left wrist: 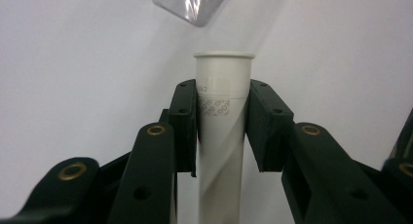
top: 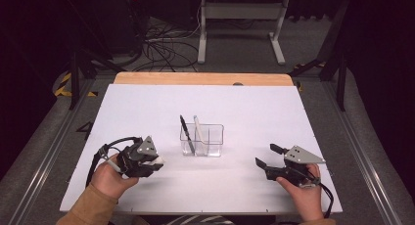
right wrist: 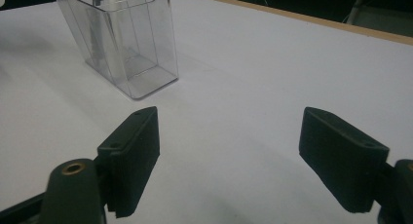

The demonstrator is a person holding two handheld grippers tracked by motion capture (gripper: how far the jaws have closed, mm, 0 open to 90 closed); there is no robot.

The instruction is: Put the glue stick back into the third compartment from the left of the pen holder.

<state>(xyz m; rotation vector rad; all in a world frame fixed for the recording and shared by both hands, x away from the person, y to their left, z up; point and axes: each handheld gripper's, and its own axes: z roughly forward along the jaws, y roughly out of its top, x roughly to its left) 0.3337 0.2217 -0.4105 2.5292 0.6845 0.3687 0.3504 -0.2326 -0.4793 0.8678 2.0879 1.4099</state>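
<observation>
My left gripper (left wrist: pixel 223 118) is shut on a white marker (left wrist: pixel 222 78), its pads pressing on both sides of the barrel just below the flared end. In the high view the left gripper (top: pixel 153 164) sits at the table's front left, with the marker's white end (top: pixel 159 161) poking out toward the holder. A clear plastic pen holder (top: pixel 202 140) stands mid-table with a black pen (top: pixel 185 132) and a white pen (top: pixel 197 129) leaning in it. My right gripper (top: pixel 265 154) rests at the front right, open and holding nothing; the right gripper view shows its jaws (right wrist: pixel 229 129) wide apart, pointing toward the holder (right wrist: pixel 124 48).
The white table top (top: pixel 244 107) has a wooden strip (top: pixel 203 78) along its far edge. Beyond it are a desk frame (top: pixel 240 24) and loose cables (top: pixel 161 49) on the floor. A corner of the clear holder (left wrist: pixel 190 5) shows ahead of the held marker.
</observation>
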